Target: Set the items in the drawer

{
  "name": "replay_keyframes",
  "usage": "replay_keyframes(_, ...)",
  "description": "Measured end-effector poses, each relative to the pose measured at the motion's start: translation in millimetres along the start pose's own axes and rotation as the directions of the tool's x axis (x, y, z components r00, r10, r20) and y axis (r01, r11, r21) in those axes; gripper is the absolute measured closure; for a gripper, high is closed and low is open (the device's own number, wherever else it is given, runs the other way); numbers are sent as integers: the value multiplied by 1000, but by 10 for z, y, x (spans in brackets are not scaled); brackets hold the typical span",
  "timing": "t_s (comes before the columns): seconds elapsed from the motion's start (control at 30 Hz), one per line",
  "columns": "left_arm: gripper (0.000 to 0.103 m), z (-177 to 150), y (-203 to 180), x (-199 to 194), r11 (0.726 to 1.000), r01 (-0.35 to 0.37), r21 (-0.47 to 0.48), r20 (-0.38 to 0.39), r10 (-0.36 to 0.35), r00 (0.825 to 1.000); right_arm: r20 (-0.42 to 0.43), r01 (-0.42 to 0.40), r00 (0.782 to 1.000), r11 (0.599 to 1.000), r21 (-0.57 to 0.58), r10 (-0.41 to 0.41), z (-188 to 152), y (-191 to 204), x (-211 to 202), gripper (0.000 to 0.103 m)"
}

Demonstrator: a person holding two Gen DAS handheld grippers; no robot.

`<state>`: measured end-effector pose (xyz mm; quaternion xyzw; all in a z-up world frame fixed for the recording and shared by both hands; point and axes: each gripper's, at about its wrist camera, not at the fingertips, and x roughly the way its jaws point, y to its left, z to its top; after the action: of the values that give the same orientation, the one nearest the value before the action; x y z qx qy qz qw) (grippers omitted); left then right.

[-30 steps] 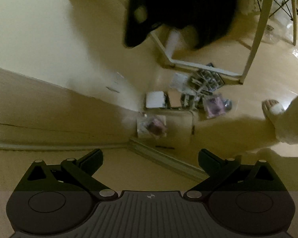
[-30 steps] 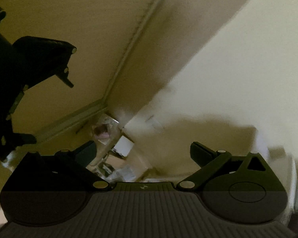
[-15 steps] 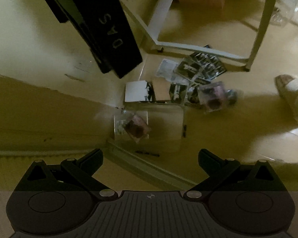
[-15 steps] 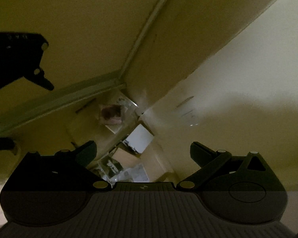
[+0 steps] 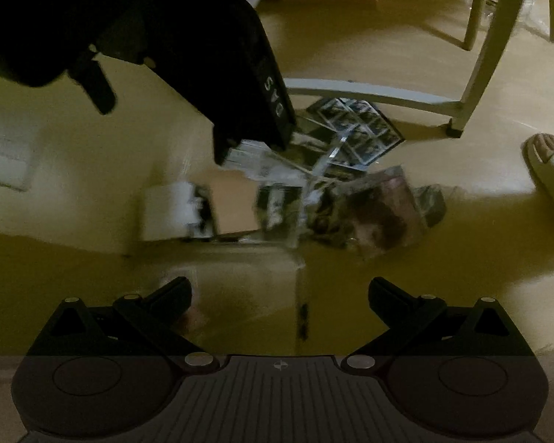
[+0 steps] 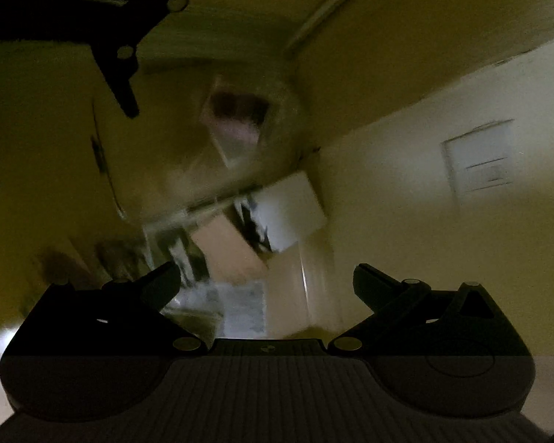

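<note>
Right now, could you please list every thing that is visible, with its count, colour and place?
loose packets and photo cards: several, count unclear from blur, dark and pinkish, heaped on the floor
white box: one, white, left end of the heap
tan card: one, beside the white box
table frame: one, pale, behind the heap
wall plate: one, white, on the wall
slippered foot: one, pale, right edge
left claw: black, open, empty
right claw: black, open, empty, above the heap
</note>
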<state>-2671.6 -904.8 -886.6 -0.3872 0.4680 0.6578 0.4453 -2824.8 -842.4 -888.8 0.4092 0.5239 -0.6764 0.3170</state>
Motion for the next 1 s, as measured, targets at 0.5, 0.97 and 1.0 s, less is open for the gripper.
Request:
replay_keyframes(0.5,0,431,405,1535,997,54,-61,9,-53,999,-48,-112,994,825,-554,103,-795,146,1558,4)
replay_keyframes(0.97,0,450,506,2136,984,99,-149,-82,-112,990,60,-92,985,792,-604,160,-875,266,2113,7)
replay_keyframes(1.0,0,450,507,2152,984,104,-144,-84,-117,990,59,-98,984,789,-607,168,-873,260,2121,7)
